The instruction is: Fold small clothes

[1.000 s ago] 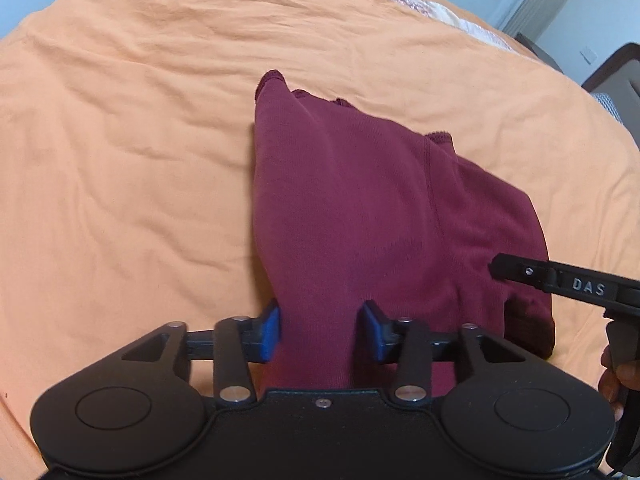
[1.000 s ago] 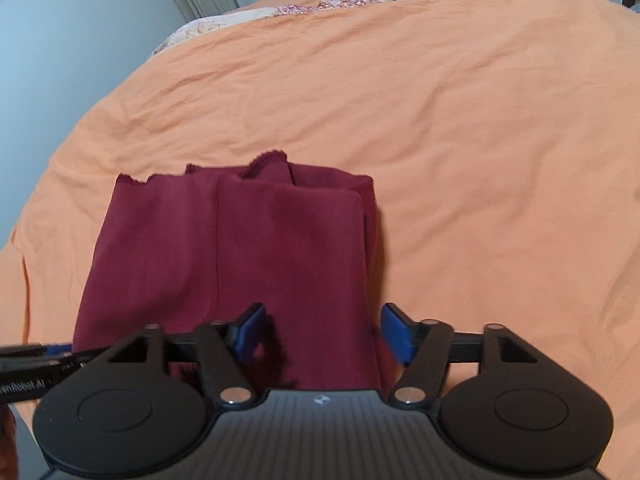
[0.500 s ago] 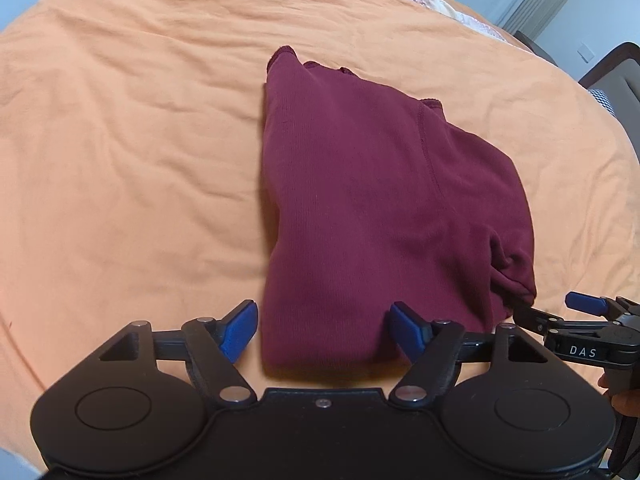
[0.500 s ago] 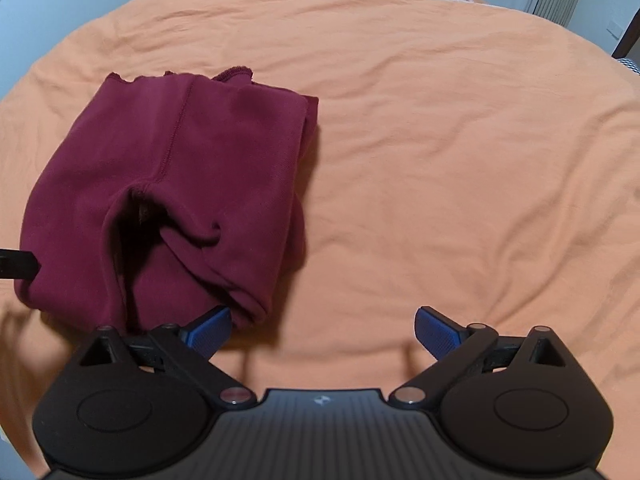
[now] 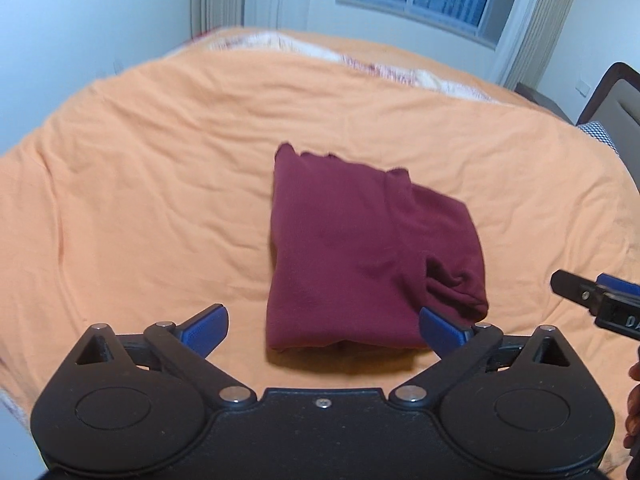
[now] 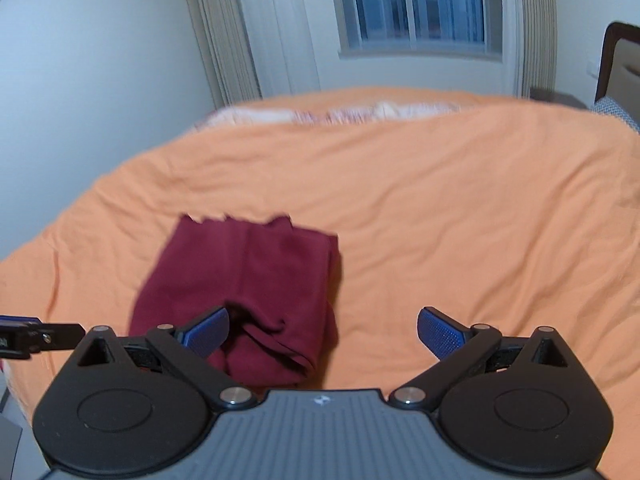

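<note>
A dark red garment (image 5: 360,256) lies folded into a compact rectangle on a bed covered by a wrinkled orange sheet (image 5: 140,184), roughly in the middle of the near part of the bed. In the left wrist view the left gripper (image 5: 324,326) sits just in front of the fold's near edge, its blue-padded fingers (image 5: 204,326) spread wide apart and gripping nothing; the right-hand pad overlaps the garment's near right corner in the picture, but whether it touches the cloth cannot be told. The garment's right end is bunched, with a rolled opening showing. At the right edge of that view the tip of the right gripper (image 5: 588,296) shows, clear of the garment. In the right wrist view the right gripper (image 6: 322,334) also has its fingers (image 6: 440,332) wide apart and empty, with the garment lying ahead and to the left, partly behind the left pad. Beyond the bed stand a window (image 6: 420,4), pale curtains (image 6: 232,32) and a dark headboard (image 6: 618,64).
</note>
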`<state>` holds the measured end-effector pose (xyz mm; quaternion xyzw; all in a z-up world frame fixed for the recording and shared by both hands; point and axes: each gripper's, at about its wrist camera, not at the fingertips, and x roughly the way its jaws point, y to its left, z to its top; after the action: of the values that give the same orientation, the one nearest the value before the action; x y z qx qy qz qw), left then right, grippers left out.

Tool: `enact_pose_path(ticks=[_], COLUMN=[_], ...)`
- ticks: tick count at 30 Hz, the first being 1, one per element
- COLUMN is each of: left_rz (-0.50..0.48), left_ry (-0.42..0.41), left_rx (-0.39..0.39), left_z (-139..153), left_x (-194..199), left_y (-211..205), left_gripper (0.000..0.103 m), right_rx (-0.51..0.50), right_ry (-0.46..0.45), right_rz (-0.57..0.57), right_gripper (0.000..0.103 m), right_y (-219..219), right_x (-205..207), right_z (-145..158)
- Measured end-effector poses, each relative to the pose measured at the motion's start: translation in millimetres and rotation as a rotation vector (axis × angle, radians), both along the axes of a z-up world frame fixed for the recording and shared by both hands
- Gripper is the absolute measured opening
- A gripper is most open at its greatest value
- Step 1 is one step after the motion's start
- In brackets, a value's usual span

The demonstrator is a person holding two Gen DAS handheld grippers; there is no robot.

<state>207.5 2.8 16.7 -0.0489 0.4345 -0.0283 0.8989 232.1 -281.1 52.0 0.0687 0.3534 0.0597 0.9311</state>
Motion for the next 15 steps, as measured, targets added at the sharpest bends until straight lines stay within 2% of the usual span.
enact_pose_path(ticks=[7,15], left_rz=[0.032,0.051], left_ry=[-0.086,-0.138], left_rx=[0.019,0.035], left_z=[24.4,34.4], left_x=[-54.4,-113.1], left_y=[-19.3,-42.8], left_gripper=[0.102,0.102], right_rx=[0.019,0.03], right_ry=[-0.121,-0.184], right_rz=[0.037,0.05], right_gripper=[0.103,0.103], right_y=[-5.4,-18.1], right_x=[-45.1,-97.8], right_z=[26.1,40.0])
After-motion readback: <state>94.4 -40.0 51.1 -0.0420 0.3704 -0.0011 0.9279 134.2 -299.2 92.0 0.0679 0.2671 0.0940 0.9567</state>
